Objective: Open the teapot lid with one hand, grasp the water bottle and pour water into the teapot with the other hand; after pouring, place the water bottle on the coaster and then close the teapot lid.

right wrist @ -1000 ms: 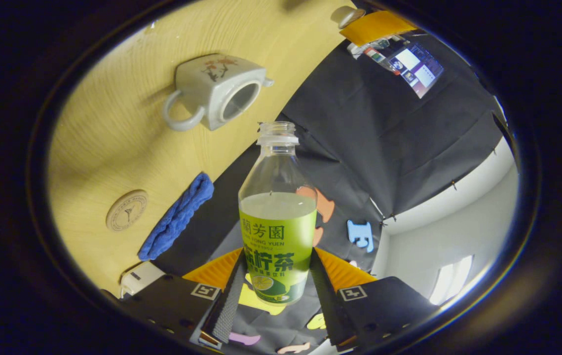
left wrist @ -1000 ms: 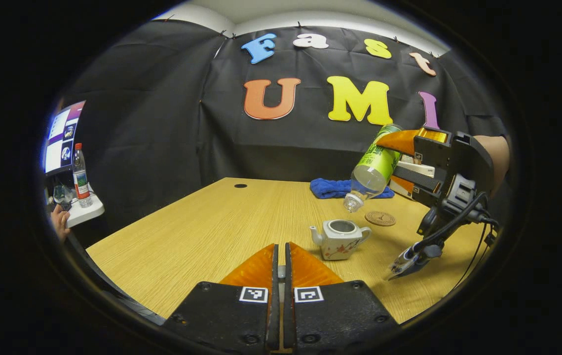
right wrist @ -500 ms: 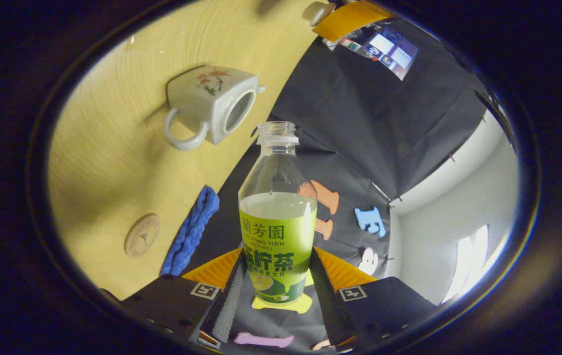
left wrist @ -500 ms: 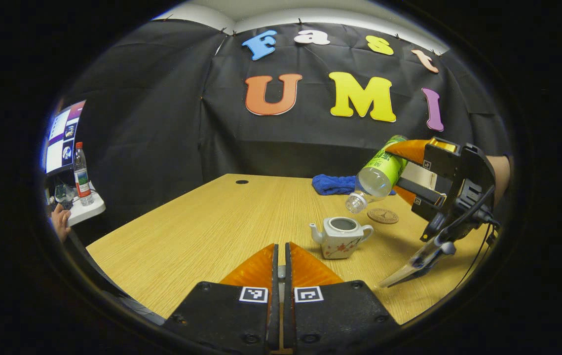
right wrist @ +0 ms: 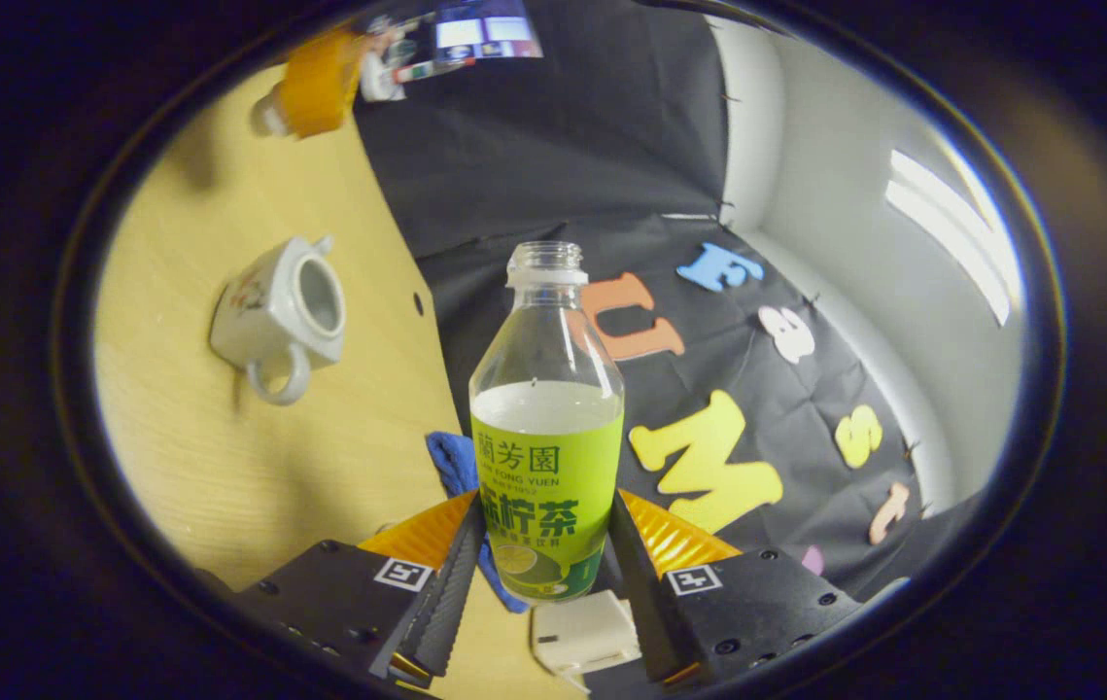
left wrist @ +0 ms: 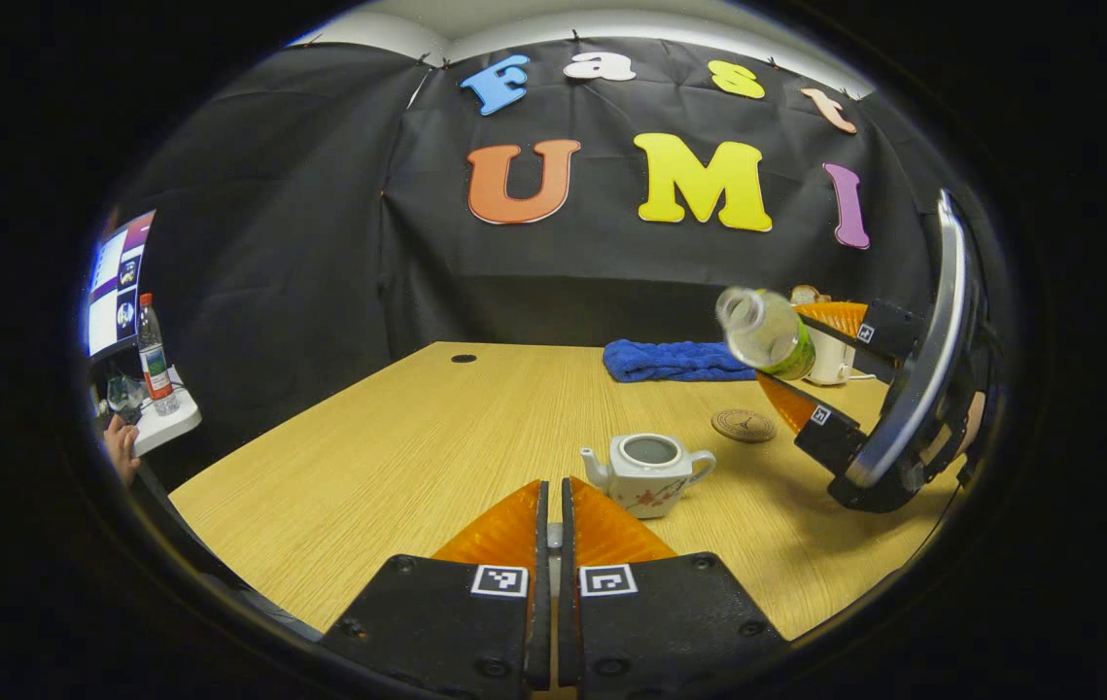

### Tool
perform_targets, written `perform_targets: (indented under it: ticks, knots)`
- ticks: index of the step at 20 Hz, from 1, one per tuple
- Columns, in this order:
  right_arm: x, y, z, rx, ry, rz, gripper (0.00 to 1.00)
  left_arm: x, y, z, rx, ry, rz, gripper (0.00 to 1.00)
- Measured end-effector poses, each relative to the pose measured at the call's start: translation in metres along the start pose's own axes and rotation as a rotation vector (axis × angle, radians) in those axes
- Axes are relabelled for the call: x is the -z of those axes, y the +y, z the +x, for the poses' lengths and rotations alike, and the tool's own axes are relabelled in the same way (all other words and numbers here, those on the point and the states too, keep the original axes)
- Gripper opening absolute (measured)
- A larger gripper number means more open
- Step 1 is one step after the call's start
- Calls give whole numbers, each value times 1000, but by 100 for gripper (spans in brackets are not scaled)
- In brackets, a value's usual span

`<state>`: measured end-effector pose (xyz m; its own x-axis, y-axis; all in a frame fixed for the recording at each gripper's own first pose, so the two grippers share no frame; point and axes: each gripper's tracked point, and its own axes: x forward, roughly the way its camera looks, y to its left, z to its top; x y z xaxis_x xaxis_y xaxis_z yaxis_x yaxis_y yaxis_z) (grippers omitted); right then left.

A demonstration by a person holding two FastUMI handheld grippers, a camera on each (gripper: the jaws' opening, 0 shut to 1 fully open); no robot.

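Observation:
The white teapot [left wrist: 648, 472] stands lidless on the wooden table [left wrist: 397, 457], just beyond my left gripper [left wrist: 553, 486]. That gripper is shut; in the right gripper view its fingers [right wrist: 320, 83] hold the small lid [right wrist: 266, 115] above the table. My right gripper [right wrist: 546, 544] is shut on the uncapped green-labelled bottle [right wrist: 546, 437], which is partly filled. In the left gripper view the bottle [left wrist: 767, 332] hangs tilted, mouth pointing up and left, to the right of the teapot and above the round coaster [left wrist: 743, 425]. The teapot [right wrist: 281, 311] lies to the bottle's left.
A blue cloth [left wrist: 670, 360] lies at the table's back edge, with a white box [left wrist: 830, 355] to its right. Off the table to the left are a monitor [left wrist: 111, 292], a small shelf with a water bottle [left wrist: 153, 345], and a person's hand [left wrist: 121, 447].
The right gripper has swung the bottle from mouth-down over the teapot to mouth-up and drawn it right, away from the opening. The left gripper has stayed shut in place.

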<state>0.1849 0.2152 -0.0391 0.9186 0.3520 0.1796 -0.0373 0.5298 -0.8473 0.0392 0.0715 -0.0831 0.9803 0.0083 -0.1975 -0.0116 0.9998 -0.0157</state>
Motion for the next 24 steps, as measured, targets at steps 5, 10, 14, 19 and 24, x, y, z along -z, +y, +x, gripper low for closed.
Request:
perform_targets:
  ticks: [5,10,14,19,24]
  knots:
    - [20,-33,11,-22,99,438,75,-7,-12,1,15,-10,8,5]
    - [42,-31,32,-124,202,829,75,-11,-21,0,38,-29,32,5]
    - [54,-17,51,-173,266,989,72,-8,-23,-1,34,-35,39,5]
    - [71,26,60,-249,383,1077,72,-3,-30,-2,55,-39,32,5]
    - [82,38,60,-213,380,972,74,9,-32,-2,56,-19,33,5]
